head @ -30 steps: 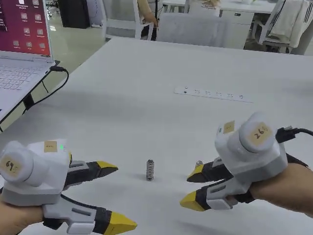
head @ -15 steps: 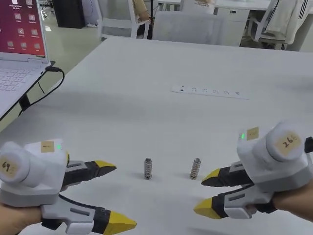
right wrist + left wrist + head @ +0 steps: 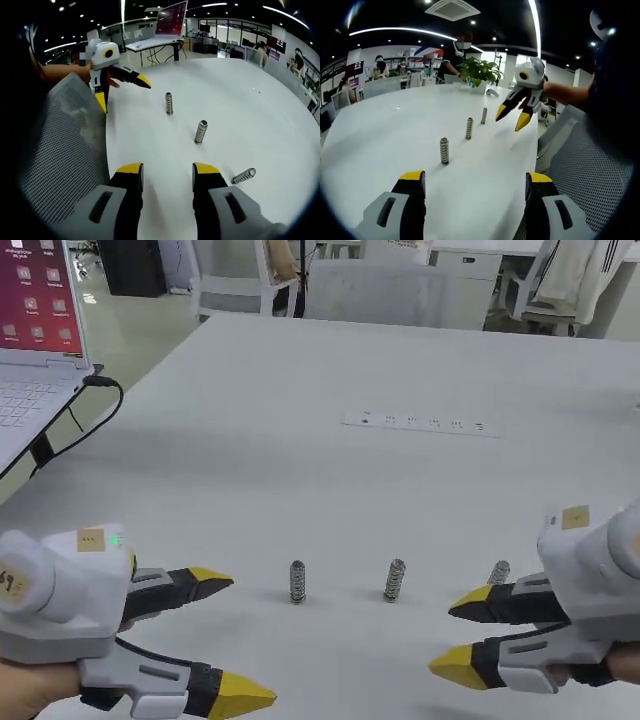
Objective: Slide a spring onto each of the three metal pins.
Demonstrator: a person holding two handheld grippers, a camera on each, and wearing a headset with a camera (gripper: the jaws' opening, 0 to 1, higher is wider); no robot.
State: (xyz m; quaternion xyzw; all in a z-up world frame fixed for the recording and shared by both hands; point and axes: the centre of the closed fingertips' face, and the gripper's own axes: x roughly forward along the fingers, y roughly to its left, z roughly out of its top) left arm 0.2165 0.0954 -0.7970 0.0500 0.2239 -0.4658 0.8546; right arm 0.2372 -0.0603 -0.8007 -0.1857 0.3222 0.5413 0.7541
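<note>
Three small metal springs stand upright in a row on the white table: one on the left (image 3: pixel 297 582), one in the middle (image 3: pixel 394 580), one on the right (image 3: pixel 499 572). Any pins inside them are hidden by the coils. My left gripper (image 3: pixel 235 638) hovers open and empty to the left of the row. My right gripper (image 3: pixel 453 637) is open and empty at the row's right end, its upper finger just in front of the right spring. In the left gripper view the springs (image 3: pixel 444 150) recede toward the right gripper (image 3: pixel 512 116). The right gripper view shows the nearest spring (image 3: pixel 244 175) beside my open jaws.
An open laptop (image 3: pixel 30 330) with a black cable (image 3: pixel 100 405) sits at the table's far left. A white power strip (image 3: pixel 420 423) lies across the middle. Chairs and desks stand beyond the far edge. A mesh chair back (image 3: pixel 70 125) is close beside the table.
My right gripper has drawn back to the right, away from the row, uncovering the middle and right springs. The left gripper has stayed put. The head camera shifted slightly.
</note>
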